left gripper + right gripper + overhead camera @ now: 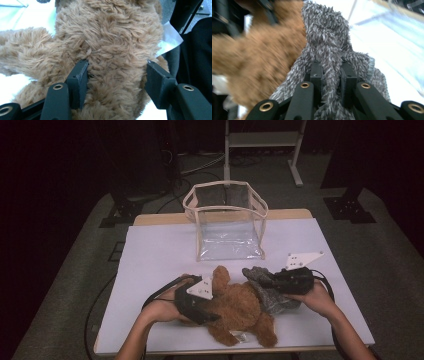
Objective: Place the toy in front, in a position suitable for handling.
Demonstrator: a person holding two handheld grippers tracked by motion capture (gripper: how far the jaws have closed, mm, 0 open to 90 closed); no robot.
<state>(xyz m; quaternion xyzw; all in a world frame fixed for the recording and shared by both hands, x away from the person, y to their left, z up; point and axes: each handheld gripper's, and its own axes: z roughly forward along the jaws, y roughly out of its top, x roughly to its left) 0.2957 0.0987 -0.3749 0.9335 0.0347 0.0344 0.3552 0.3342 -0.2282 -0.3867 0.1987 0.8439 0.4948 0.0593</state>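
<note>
Near the front edge of the white-covered table [150, 250], the left gripper [212, 312] has its jaws clamped around the body of a brown teddy bear [242, 307] that lies on its back, its fur bulging between the two black pads. Just to the bear's right, the right gripper [267, 281] pinches a fold of a grey fuzzy cloth [272, 295] tightly between its jaws, the cloth touching the bear's side. Farther back, at the rear edge, stands an open clear plastic bag [227, 220] with cream trim, well apart from both.

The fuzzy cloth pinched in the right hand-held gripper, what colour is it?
Mottled grey and white, the fuzzy cloth shows best in the right gripper view.
</note>
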